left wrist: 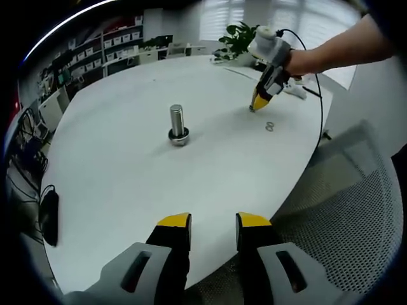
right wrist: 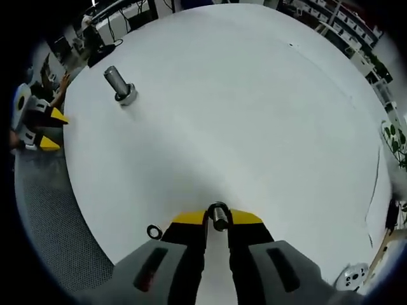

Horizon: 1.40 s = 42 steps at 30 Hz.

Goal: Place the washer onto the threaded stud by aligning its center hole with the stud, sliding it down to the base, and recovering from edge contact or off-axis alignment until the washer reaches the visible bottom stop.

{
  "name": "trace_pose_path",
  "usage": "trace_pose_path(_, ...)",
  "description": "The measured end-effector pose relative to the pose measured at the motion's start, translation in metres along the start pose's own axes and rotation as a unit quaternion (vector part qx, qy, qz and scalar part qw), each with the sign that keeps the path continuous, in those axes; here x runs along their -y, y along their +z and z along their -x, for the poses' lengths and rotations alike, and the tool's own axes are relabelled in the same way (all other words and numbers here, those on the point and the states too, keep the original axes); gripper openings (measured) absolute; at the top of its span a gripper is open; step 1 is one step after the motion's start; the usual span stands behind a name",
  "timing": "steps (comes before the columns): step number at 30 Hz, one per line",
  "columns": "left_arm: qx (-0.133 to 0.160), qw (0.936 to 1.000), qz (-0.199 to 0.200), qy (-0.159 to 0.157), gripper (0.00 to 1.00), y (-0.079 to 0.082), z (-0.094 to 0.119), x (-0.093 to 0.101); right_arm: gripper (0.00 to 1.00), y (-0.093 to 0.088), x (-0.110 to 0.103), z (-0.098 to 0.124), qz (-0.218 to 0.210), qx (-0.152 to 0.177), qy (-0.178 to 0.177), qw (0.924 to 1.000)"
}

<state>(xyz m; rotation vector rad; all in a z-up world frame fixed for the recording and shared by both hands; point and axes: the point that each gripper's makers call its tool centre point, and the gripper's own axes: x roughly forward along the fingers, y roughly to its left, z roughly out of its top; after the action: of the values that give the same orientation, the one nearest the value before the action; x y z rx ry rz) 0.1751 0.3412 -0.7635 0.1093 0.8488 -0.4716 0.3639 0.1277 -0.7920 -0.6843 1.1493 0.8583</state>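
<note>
White table point(left wrist: 127, 184): 1 stud point(left wrist: 177, 124), 2 washers; R fingers point(right wrist: 218, 218) clamp 1.

Washer point(right wrist: 219, 215) pinched edge-on between yellow pads; its hole is hidden

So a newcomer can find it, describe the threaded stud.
Start at the white table, then look toward its middle. The stud stands upright alone, a grey metal post on a wider base, unlike the small flat rings lying near the right gripper.
</note>
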Motion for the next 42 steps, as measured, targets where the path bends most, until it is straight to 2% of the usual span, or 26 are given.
trace_pose_path(11,0.0,1.0,0.001,0.0,0.26,0.0,-0.001,-0.001,0.17,-0.003,0.004,0.0,0.013,0.002,-0.008,0.9999)
trace_pose_path(21,0.0,1.0,-0.001,0.001,0.26,0.0,-0.001,-0.001,0.2,-0.008,0.008,0.011,0.011,0.01,-0.015,0.9998)
trace_pose_path(33,-0.001,1.0,-0.004,0.002,0.26,0.0,0.0,-0.001,0.21,-0.03,-0.007,0.013,0.008,0.0,0.0,1.0)
trace_pose_path(42,-0.002,1.0,-0.005,0.001,0.26,-0.001,-0.001,0.0,0.22,-0.036,-0.017,0.015,0.013,-0.002,0.013,0.9998)
